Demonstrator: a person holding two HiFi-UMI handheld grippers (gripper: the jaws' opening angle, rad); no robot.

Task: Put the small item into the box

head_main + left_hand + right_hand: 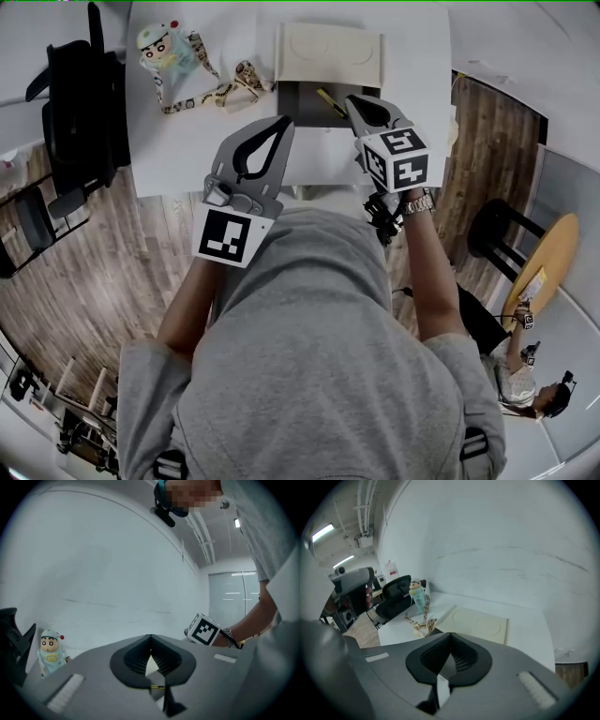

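In the head view we see a white table [178, 141] carrying an open box [300, 98], its cream lid [328, 52] folded back on the far side. A slim yellow item [330, 101] lies inside the dark compartment of the box. The right gripper [351, 99] hangs with its tip over the near right edge of the box. The left gripper [284, 122] is held just left of the box, above the table. A toy figure [167, 47] and a patterned lanyard [214, 92] lie to the left of the box, and a black chair [80, 103] stands beyond the table's left edge. In the left gripper view we find the jaws closed tip to tip with nothing between them. The toy figure stands at far left and the right gripper's marker cube [205, 631] at right. In the right gripper view we find the jaws likewise closed and empty, with the lid, figure and lanyard beyond them; the jaws hide the box compartment.
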